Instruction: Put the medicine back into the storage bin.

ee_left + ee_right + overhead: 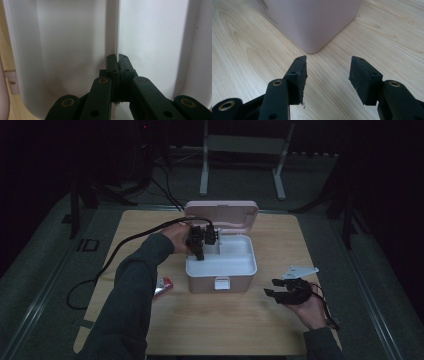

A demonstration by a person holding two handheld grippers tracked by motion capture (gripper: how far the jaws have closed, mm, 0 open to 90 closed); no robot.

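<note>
High view: light wooden table (225, 330) across centre frame, dark floor all round. Pale pink rounded plastic box (200, 286) at mid-table, its hinged pink lid (222, 212) thrown back toward upper frame. White plastic inner tray (235, 262) seated inside the box.

Thin white upright partition (214, 246) of the tray near its upper-left corner. Left gripper (200, 242) down on it from frame left. In the left gripper view (117, 58), jaws closed right up, pads pinching the partition's edge (117, 30), tray walls either side.

Right gripper (270, 287) at lower right of frame, resting apart from the box, jaws wide, nothing between them; in the right gripper view (328, 72) aimed at a pink box corner. Small red-and-white packet (162, 286) on the table just left of the box.

Likely step: lifting the tray out. Advice:
- Pull straight up; off-centre pinch apt to tilt the tray and jam it against the box wall.
- Bring the open tool to steady the pink wall if the box rises too.
- Keep the pinch firm; thin, slick edge.
</note>
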